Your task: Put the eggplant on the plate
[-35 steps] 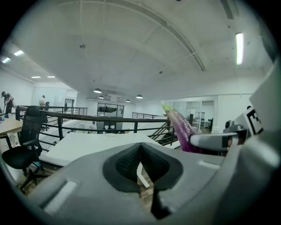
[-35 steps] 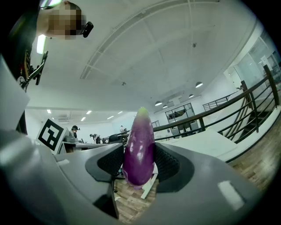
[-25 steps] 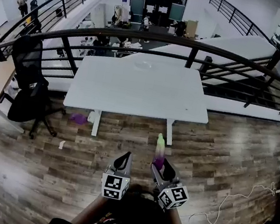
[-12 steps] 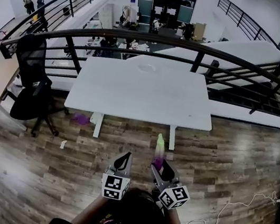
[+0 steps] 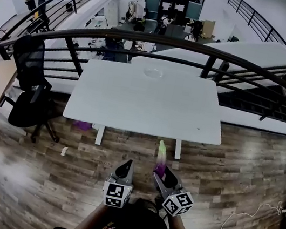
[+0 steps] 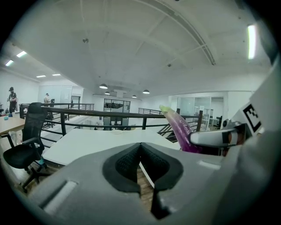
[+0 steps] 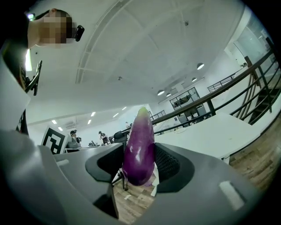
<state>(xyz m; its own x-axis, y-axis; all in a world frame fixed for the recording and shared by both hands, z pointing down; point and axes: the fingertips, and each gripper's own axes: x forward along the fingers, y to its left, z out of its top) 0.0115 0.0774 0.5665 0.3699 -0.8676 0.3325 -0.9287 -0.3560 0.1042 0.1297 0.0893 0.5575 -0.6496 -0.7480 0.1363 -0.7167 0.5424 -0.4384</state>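
Standing nearly upright with its green tip on top, the eggplant (image 7: 139, 147) is being pinched low on its purple body by the right tool (image 5: 159, 173), whose jaws are pressing on it from both sides. Most of its length is sticking out above the pads. The left tool (image 5: 127, 163) is hanging just beside it with its jaws together and nothing between them, so it appears to be playing no part in this step. Both tools are hovering over the wood floor (image 5: 231, 171), well apart from the white counter (image 5: 145, 103) ahead. A pale round shape near the counter's far edge is probably the plate (image 5: 153, 72), though it is too faint to be sure. By the look of it, the grasp is done and the carry is the step in hand, with the placing not yet begun. The next move is calling for bringing the right tool forward over the counter, reaching across to that far edge, and lowering until the eggplant's bottom end is resting on the plate. Tipping it onto its side before parting the jaws seems wise, since let go upright it would likely topple and roll off.
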